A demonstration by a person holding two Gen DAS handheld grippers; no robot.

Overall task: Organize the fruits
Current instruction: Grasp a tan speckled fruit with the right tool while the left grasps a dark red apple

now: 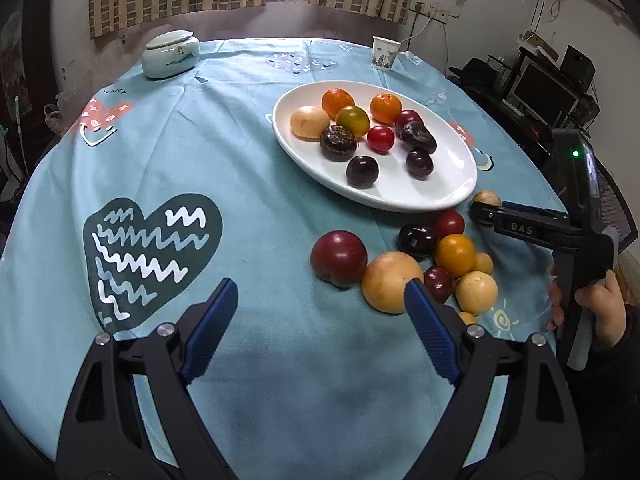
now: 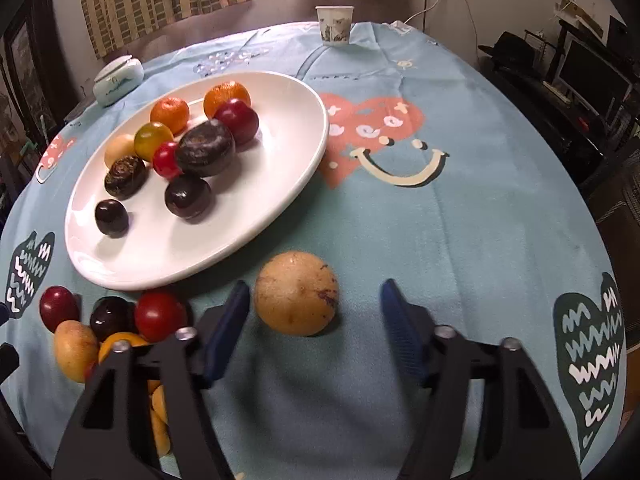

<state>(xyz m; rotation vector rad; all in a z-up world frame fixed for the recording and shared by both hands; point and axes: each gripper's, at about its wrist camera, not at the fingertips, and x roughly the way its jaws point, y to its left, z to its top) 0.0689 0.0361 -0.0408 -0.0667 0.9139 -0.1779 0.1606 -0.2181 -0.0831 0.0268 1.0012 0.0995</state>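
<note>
A white oval plate (image 1: 452, 184) (image 2: 280, 184) holds several fruits: oranges, dark plums, a red tomato, a tan fruit. A loose pile of fruit (image 1: 436, 264) lies on the cloth below the plate, with a big red plum (image 1: 339, 257) and a tan round fruit (image 1: 390, 281). My left gripper (image 1: 320, 300) is open and empty, hovering left of the pile. My right gripper (image 2: 314, 300) is open, its blue pads on either side of a tan round fruit (image 2: 296, 293) (image 1: 486, 199) without touching it. It also shows in the left wrist view (image 1: 486, 212).
A blue printed tablecloth (image 1: 200, 160) covers the round table. A white-green lidded jar (image 1: 170, 54) stands at the far left, a paper cup (image 1: 385, 53) (image 2: 335, 25) at the far edge. Monitors and clutter stand right of the table.
</note>
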